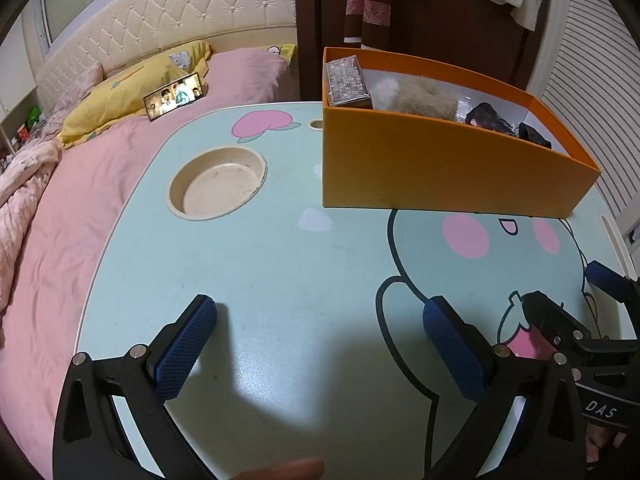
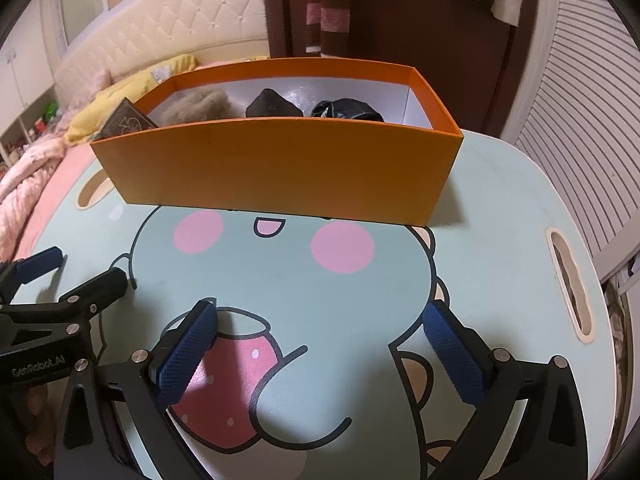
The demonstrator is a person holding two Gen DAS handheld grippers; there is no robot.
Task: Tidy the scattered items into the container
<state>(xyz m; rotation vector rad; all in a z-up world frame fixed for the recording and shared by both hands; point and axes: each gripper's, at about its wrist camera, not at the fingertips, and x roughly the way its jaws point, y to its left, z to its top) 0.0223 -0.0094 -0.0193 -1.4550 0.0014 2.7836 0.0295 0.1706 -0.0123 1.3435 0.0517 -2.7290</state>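
Observation:
An orange box point(image 1: 440, 164) stands on the far part of the cartoon-printed table point(image 1: 280, 264); it also shows in the right wrist view point(image 2: 280, 168). Inside lie a sparkly case point(image 1: 346, 82), a beige furry item point(image 1: 426, 96), white fluff point(image 1: 385, 92) and dark items point(image 1: 490, 120); the right wrist view shows the furry item point(image 2: 200, 106), a dark patterned case point(image 2: 126, 122) and two black items point(image 2: 272, 106). My left gripper point(image 1: 320, 344) is open and empty above the near table. My right gripper point(image 2: 320, 348) is open and empty beside it.
A round recessed cup holder point(image 1: 218, 182) sits left of the box. A slot handle point(image 2: 570, 284) is cut in the table's right edge. A pink bed point(image 1: 80, 184) with a phone point(image 1: 174, 95) lies left. Clothes hang on a dark wardrobe point(image 1: 440, 8) behind.

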